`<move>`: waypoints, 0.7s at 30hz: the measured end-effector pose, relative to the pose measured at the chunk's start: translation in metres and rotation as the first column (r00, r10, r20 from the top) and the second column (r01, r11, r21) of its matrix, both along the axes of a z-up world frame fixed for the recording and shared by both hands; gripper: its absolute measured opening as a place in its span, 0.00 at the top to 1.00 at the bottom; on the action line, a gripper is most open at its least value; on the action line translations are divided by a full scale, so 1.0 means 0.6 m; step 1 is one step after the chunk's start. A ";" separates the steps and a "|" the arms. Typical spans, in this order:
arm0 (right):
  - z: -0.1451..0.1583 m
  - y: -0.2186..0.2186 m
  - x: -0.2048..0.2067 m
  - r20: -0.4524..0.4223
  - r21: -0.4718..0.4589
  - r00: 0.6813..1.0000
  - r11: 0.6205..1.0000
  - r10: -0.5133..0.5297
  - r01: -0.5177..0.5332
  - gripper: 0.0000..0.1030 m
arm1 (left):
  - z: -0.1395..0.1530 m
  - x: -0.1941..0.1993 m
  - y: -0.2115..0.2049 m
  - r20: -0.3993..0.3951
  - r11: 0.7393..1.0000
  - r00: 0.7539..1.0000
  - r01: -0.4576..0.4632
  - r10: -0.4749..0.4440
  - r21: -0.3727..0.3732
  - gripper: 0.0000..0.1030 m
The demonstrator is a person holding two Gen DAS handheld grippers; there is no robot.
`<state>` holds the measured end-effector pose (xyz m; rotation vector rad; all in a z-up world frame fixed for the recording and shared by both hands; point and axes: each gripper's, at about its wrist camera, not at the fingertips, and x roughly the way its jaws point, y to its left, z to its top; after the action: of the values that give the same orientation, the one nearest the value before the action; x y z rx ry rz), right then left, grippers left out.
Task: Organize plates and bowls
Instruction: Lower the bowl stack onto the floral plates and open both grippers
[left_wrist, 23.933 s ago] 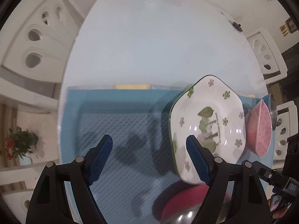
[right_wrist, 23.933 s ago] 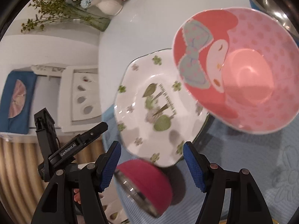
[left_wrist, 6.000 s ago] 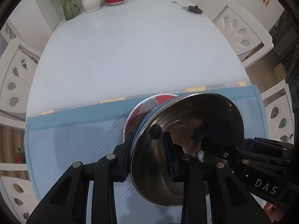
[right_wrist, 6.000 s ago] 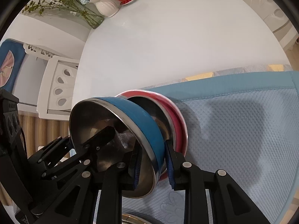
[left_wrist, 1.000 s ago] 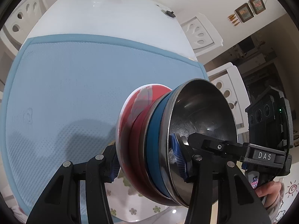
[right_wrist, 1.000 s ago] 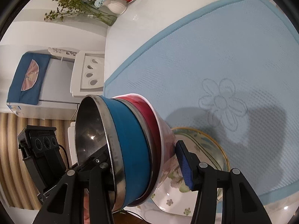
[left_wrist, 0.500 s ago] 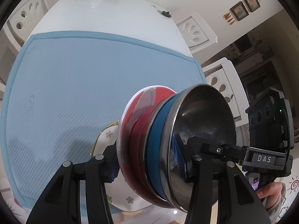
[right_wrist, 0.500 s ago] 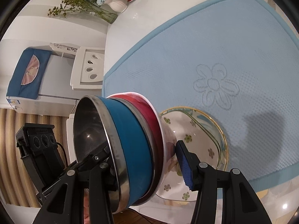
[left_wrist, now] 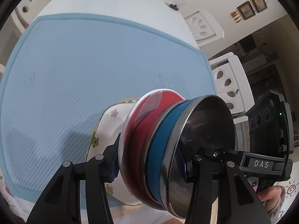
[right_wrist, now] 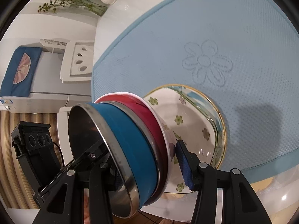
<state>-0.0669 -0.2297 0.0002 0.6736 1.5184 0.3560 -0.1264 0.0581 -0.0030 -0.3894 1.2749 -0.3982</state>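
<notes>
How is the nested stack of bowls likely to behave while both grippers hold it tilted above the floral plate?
The nested bowl stack looks rigid, yet its glossy steel blue bowl could probably slip out sideways, since the stack is tipped. Both the left gripper and right gripper clamp its rims, which should steady it. The floral plate beneath looks ceramic, so a hard landing might chip it.

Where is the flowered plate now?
In both views, the flowered plate lies on the blue mat at its near edge, just behind the stacked bowls.

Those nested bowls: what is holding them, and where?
Both grippers hold the stack of nested bowls: the left gripper and right gripper each clamp across its rim, one finger inside the steel bowl, one beneath.
</notes>
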 end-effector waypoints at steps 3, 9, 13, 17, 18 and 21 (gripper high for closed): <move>-0.012 0.003 -0.006 -0.012 -0.003 1.000 1.000 0.003 -0.003 0.52 | -0.011 -0.006 0.000 -0.009 1.000 1.000 0.003 -0.003 0.003 0.55; -0.027 0.008 -0.012 -0.026 -0.019 1.000 1.000 0.005 -0.006 0.52 | -0.034 -0.016 0.001 -0.022 1.000 1.000 0.004 -0.004 0.005 0.55; -0.036 0.014 -0.016 -0.032 -0.022 0.999 1.000 0.006 -0.006 0.52 | -0.046 -0.021 0.001 -0.026 1.000 1.000 0.006 -0.006 0.020 0.55; -0.045 0.018 -0.016 -0.039 -0.036 0.999 0.999 0.020 -0.021 0.52 | -0.054 -0.023 0.001 -0.032 1.000 0.999 0.005 -0.004 0.026 0.56; -0.046 0.018 -0.016 -0.039 -0.039 0.999 0.999 0.023 -0.025 0.52 | -0.057 -0.023 0.002 -0.034 1.000 0.999 0.000 0.000 0.021 0.56; -0.048 0.019 -0.016 -0.033 -0.038 0.999 0.999 0.025 -0.026 0.52 | -0.058 -0.025 0.007 -0.019 1.000 1.000 -0.008 0.008 0.009 0.56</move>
<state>-0.0764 -0.2181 -0.0286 0.6325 1.5618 0.3361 -0.1415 0.0621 -0.0380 -0.3913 1.2934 -0.3822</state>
